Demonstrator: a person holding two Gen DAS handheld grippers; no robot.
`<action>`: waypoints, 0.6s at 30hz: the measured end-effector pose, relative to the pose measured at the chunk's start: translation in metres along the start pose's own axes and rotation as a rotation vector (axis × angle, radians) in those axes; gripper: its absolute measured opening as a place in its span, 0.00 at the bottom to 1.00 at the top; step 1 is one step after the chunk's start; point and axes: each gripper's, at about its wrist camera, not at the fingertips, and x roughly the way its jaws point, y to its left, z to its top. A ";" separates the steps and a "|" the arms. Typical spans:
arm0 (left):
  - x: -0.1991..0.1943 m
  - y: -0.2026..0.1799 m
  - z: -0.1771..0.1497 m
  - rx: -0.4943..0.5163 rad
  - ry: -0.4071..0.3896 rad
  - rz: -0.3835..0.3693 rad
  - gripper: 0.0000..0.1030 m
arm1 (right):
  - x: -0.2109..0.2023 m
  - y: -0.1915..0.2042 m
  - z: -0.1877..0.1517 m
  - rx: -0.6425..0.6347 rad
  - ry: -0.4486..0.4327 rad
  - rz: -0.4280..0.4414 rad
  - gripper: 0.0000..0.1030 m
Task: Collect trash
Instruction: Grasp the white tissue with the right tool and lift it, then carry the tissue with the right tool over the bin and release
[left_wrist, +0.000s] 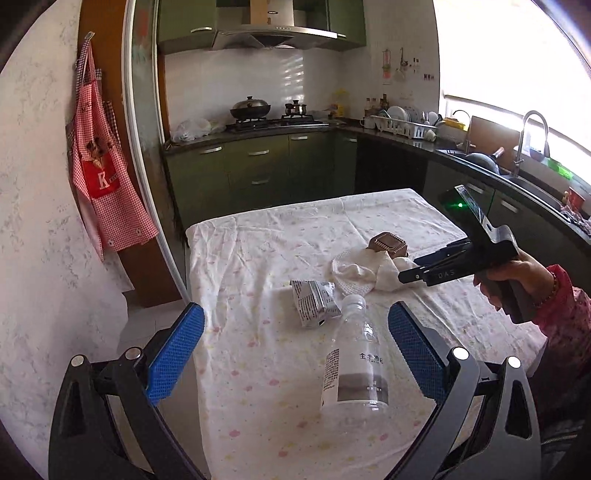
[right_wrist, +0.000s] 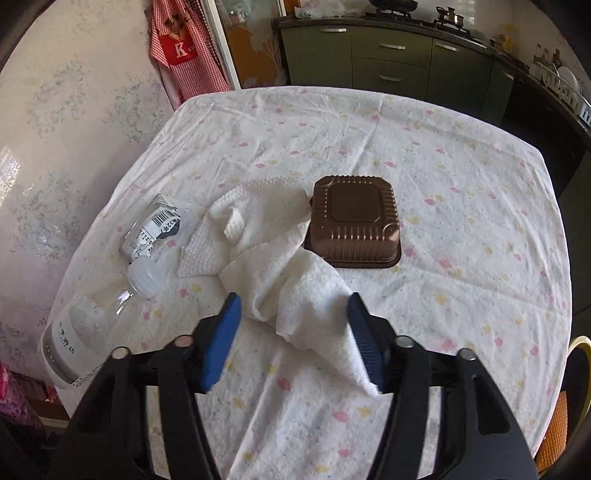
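Right wrist view, near to far. The right gripper (right_wrist: 293, 332) stands at the lower centre of the frame with its jaws partly open, one blue pad on each side of the near end of a crumpled paper towel (right_wrist: 280, 266); the right pad touches the towel's edge, the left pad stands apart from it, so nothing is gripped yet. Just beyond, at frame centre, an upturned brown plastic tray (right_wrist: 354, 221) lies on the far end of the same towel. At left lie a clear empty bottle (right_wrist: 96, 321) and a silver wrapper (right_wrist: 153, 225).

Left wrist view. The left gripper (left_wrist: 295, 350) is wide open at the bottom of the frame, holding nothing, above the bottle (left_wrist: 354, 362), which lies on its side between the pads but below them.

Risks, as judged:
- Lifting the towel may drag or flip the tray, since the towel appears pinned under it.
- A shallow pinch may catch the flowered tablecloth (right_wrist: 461, 184) together with the towel.
- The bottle, round and smooth, may roll toward the table's near edge if nudged.
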 end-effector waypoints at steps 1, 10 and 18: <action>0.002 -0.001 0.000 0.006 0.003 -0.003 0.95 | 0.001 0.001 -0.001 -0.006 0.007 -0.006 0.16; 0.014 -0.011 0.003 0.049 0.027 -0.007 0.95 | -0.070 0.025 -0.013 -0.064 -0.133 0.059 0.06; 0.014 -0.037 0.022 0.147 0.020 -0.028 0.95 | -0.171 -0.003 -0.033 0.009 -0.324 0.022 0.06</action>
